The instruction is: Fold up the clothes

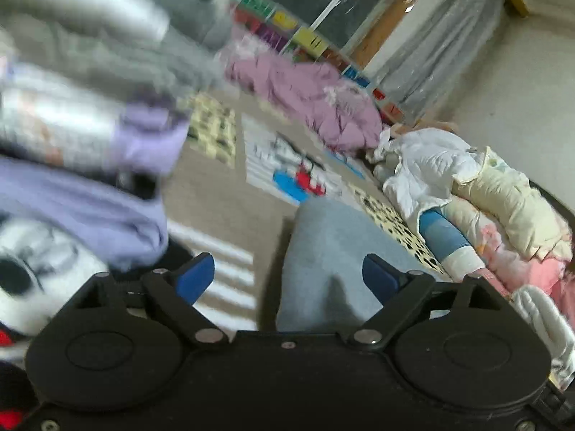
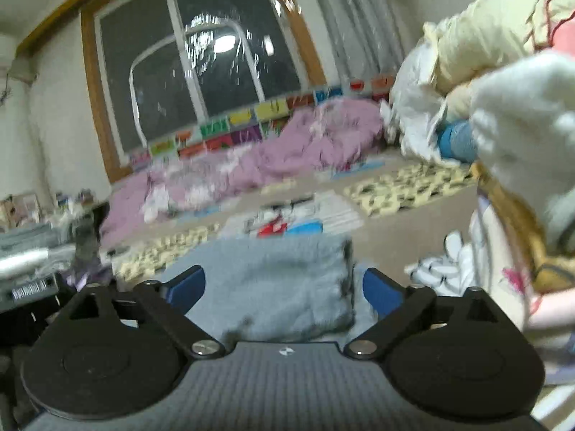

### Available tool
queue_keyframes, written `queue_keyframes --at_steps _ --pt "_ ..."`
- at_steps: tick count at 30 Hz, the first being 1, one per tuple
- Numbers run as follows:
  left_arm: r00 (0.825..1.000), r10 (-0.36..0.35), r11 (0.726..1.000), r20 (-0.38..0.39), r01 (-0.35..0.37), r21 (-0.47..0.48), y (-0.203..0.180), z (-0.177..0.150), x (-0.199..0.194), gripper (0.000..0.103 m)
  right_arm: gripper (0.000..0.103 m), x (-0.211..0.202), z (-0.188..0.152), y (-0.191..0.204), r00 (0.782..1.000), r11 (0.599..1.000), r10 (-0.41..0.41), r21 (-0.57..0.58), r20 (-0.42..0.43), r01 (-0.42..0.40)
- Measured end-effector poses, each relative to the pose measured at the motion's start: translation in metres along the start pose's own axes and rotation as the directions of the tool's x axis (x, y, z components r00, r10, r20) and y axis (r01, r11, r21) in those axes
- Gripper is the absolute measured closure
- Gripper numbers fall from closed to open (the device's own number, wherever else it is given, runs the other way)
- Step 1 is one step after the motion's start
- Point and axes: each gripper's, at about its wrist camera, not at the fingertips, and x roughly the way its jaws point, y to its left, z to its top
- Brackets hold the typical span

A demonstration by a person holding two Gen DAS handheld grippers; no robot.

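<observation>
Left gripper (image 1: 287, 273) and right gripper (image 2: 284, 285), both with jaws spread wide and nothing pinched, each pointing over a grey folded garment (image 2: 276, 283) lying flat on the beige mat (image 1: 222, 194); in the left view the same grey garment (image 1: 330, 251) reaches between the blue pads without visibly touching them; judged stage: one fold of the grey piece is laid and released, with the next hold not yet taken; the next move probably calls for closing each gripper on a free edge or corner and carrying it across, keeping the layers aligned; at the left, a blurred heap of lilac and grey clothes (image 1: 90, 165); at the right, a pile of white, cream and pink clothes (image 1: 485, 194); beyond, a printed play mat (image 2: 287, 215), a mauve quilt (image 2: 287, 151) along the wall, and a dark window (image 2: 201, 57)
</observation>
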Motion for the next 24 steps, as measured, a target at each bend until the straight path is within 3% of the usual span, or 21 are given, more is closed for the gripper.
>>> queue_keyframes --at_steps 3,8,15,21,24 --pt "0.999 0.030 0.980 0.022 -0.034 0.195 -0.035 0.001 -0.012 0.005 0.009 -0.002 0.002 0.005 1.000 1.000 -0.003 -0.014 -0.017 0.002" --pt "0.997 0.080 0.933 -0.006 -0.072 0.352 -0.075 -0.023 -0.030 0.000 0.004 -0.014 0.006 0.017 0.995 0.999 -0.018 -0.036 -0.098 0.014" --pt "0.974 0.225 0.907 -0.031 -0.198 0.372 -0.100 -0.055 -0.064 0.000 0.000 -0.051 0.016 0.036 0.977 0.997 -0.060 -0.060 -0.203 0.049" --pt "0.956 0.292 0.871 0.003 -0.268 0.411 -0.133 -0.044 -0.101 0.000 0.000 -0.094 0.041 0.061 0.968 0.988 -0.083 -0.149 -0.238 0.048" --pt "0.954 0.300 0.870 -0.016 -0.266 0.415 -0.142 -0.035 -0.115 0.000 0.000 -0.112 0.051 0.066 0.963 0.988 -0.087 -0.148 -0.255 0.050"
